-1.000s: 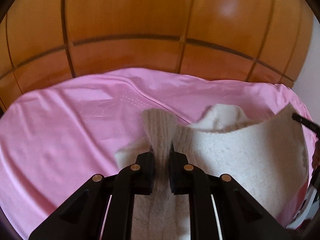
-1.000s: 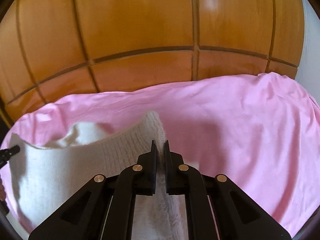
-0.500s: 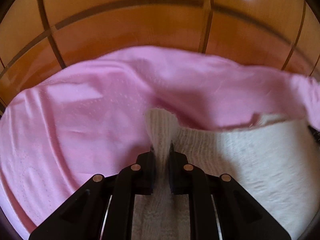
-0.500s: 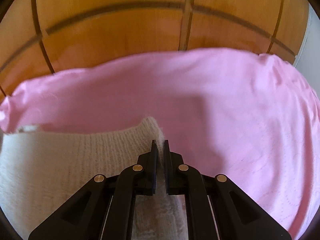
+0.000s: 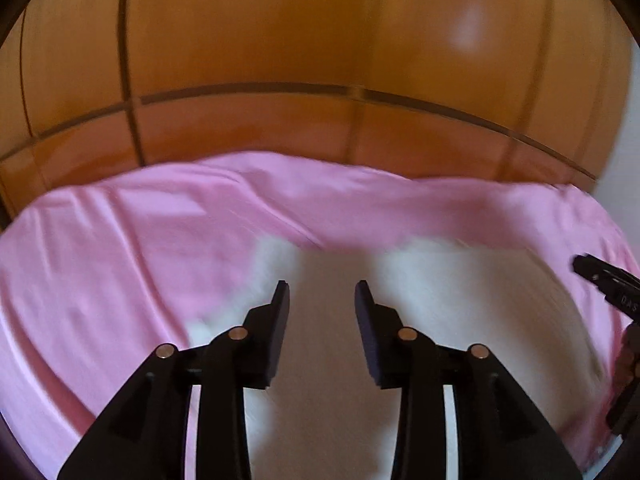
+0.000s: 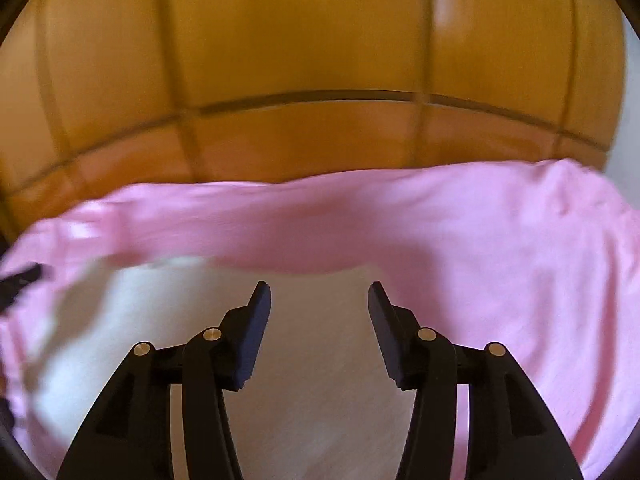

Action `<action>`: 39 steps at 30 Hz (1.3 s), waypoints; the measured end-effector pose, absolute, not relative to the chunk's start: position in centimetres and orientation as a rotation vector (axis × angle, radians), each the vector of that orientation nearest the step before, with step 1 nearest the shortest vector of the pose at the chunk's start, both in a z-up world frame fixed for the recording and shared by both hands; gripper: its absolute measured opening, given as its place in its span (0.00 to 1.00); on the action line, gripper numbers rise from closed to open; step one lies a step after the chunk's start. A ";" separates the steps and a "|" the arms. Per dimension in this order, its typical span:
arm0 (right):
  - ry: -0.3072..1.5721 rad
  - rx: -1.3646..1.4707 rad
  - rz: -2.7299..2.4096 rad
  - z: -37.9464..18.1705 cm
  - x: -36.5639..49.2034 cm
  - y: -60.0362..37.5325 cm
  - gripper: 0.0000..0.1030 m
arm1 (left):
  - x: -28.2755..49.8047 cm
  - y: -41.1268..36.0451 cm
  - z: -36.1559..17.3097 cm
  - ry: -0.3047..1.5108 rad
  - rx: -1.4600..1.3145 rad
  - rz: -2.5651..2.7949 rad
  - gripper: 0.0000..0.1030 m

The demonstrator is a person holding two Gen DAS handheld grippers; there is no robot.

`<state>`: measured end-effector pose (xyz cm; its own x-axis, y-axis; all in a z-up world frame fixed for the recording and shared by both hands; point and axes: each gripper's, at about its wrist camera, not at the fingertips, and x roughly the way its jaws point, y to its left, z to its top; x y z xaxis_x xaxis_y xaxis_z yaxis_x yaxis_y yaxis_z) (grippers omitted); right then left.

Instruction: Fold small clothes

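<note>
A cream knitted garment (image 5: 460, 312) lies flat on the pink sheet (image 5: 120, 248); it also shows in the right wrist view (image 6: 160, 320). My left gripper (image 5: 322, 292) is open and empty above the garment's left part. My right gripper (image 6: 319, 294) is open and empty above the garment's right part, near its right edge. The right gripper's tip shows at the right edge of the left wrist view (image 5: 600, 280). Both views are blurred by motion.
The pink sheet (image 6: 500, 240) covers the bed out to all sides of the garment. An orange wooden panelled headboard (image 5: 320, 60) rises behind the bed, also in the right wrist view (image 6: 320, 60). A white wall (image 6: 630, 120) stands at far right.
Both grippers were shut on the garment's top edge, lowered it onto the sheet, and have now opened and let it go. The garment lies flat.
</note>
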<state>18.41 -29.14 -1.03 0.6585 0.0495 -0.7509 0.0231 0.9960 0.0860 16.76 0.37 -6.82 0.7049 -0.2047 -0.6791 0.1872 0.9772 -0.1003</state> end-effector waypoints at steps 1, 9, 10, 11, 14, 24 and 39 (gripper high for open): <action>0.856 0.079 0.045 -1.1 17.5 -28.1 0.48 | 15.6 -0.4 -7.5 0.764 -0.008 -0.234 0.37; 0.962 -0.119 0.109 -8.7 11.9 -23.2 0.49 | 14.3 -1.3 -12.6 0.895 0.028 -0.236 0.41; 0.955 -0.127 0.112 -8.4 11.6 -23.1 0.49 | 14.2 -1.1 -12.1 0.900 0.018 -0.229 0.41; 0.959 -0.122 0.108 -7.9 11.6 -23.2 0.49 | 13.8 -0.9 -11.5 0.894 0.012 -0.214 0.39; 0.964 -0.070 0.104 -5.9 11.0 -23.8 0.49 | 11.0 -1.4 -9.3 0.822 -0.010 -0.274 0.40; 1.067 0.075 -0.049 -7.1 5.5 -30.5 0.49 | 6.5 -6.7 -14.1 0.904 0.069 -0.408 0.41; 0.923 -0.020 -0.013 -3.0 5.7 -27.3 0.62 | 4.8 3.3 -9.2 0.798 -0.166 -0.206 0.51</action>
